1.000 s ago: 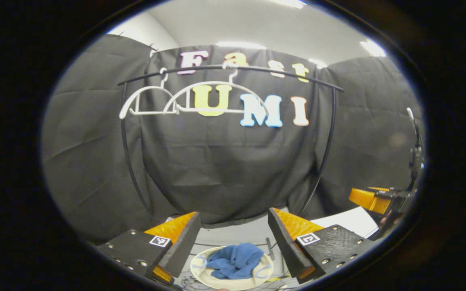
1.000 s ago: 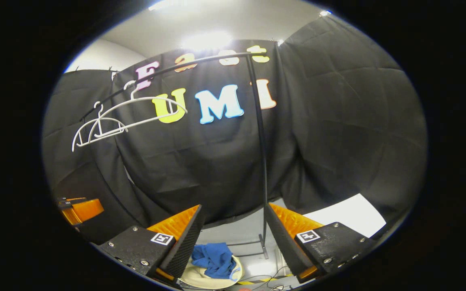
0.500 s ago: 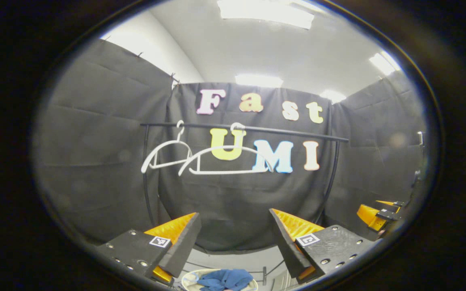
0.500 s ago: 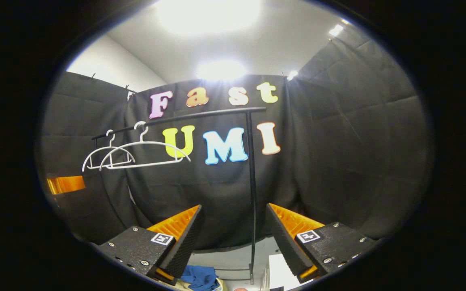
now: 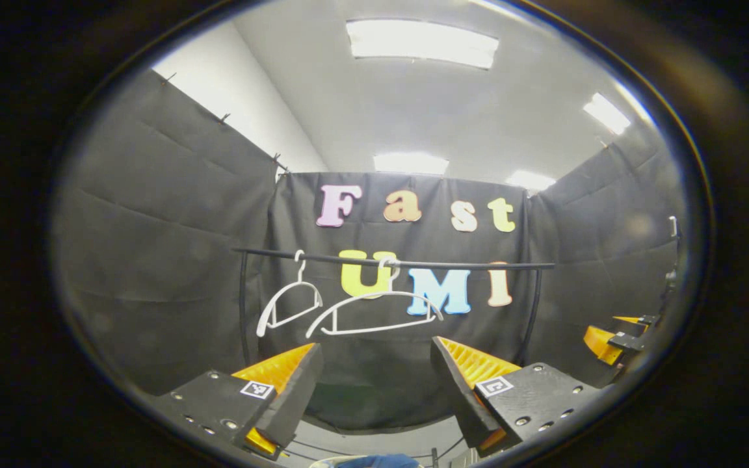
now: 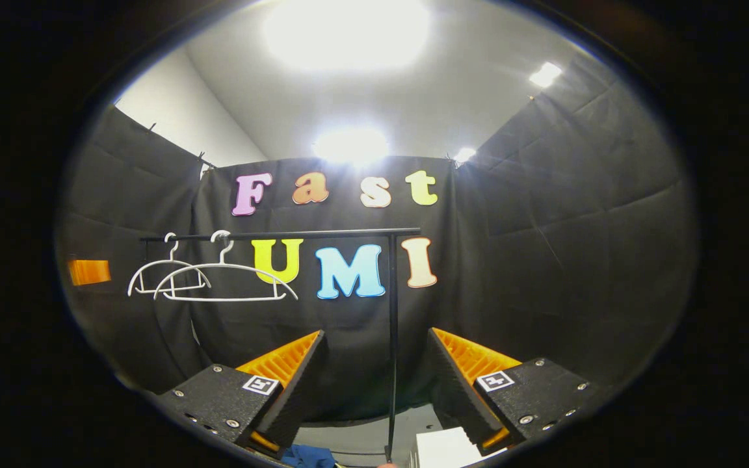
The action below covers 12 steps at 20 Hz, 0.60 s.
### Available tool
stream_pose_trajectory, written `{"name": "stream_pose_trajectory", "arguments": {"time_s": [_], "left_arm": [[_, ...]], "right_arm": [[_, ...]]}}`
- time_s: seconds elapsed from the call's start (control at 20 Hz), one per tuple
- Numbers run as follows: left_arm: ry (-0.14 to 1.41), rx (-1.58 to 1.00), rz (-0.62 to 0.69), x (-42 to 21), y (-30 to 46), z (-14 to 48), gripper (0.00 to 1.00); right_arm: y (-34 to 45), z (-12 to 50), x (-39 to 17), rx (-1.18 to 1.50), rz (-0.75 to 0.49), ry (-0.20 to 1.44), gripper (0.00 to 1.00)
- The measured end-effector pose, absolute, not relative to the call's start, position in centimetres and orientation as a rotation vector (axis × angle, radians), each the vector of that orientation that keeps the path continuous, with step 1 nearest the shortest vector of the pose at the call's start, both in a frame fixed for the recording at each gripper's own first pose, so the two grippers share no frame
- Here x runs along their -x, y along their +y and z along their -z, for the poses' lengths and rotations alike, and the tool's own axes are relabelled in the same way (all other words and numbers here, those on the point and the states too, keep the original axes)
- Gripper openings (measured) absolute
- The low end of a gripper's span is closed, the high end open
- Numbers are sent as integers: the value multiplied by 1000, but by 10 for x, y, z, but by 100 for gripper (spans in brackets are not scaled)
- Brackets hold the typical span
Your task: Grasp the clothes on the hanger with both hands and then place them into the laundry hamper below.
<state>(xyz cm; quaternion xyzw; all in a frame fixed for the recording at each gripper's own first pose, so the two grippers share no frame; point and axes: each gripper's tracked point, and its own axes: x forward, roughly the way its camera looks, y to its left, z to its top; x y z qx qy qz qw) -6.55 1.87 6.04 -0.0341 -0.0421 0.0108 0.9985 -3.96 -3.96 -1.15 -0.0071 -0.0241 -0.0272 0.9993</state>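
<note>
Both white plastic hangers (image 5: 374,312) hang bare ahead of the spread, empty left gripper (image 5: 374,383) and right gripper (image 6: 374,383) — blue cloth (image 6: 306,456) lies below them, so the drop looks done — next, simply back away.

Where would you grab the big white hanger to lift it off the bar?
Grip the big hanger on its thin straight bottom bar, coming from the front with the open left gripper. That bar hangs level and bare, and the hook over the rail opens upward lift.
</note>
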Motion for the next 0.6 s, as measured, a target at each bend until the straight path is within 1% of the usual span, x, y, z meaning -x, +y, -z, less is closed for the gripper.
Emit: {"name": "stream_pose_trajectory", "arguments": {"time_s": [0.05,0.1,0.3,0.55,0.6], "left_arm": [[-75,90,-25,67,27,-51,97],[-76,111,-31,68,37,-43,97],[-53,159,-71,65,78,-19,97],[-74,169,-38,56,94,-14,97],[-68,166,-37,52,96,-9,97]], "right_arm": [[-40,16,42,15,62,-45,91],[-41,19,44,17,70,-45,95],[-36,30,53,70,86,-30,95],[-26,38,60,105,100,-15,94],[-24,40,60,104,100,-11,92]]}}
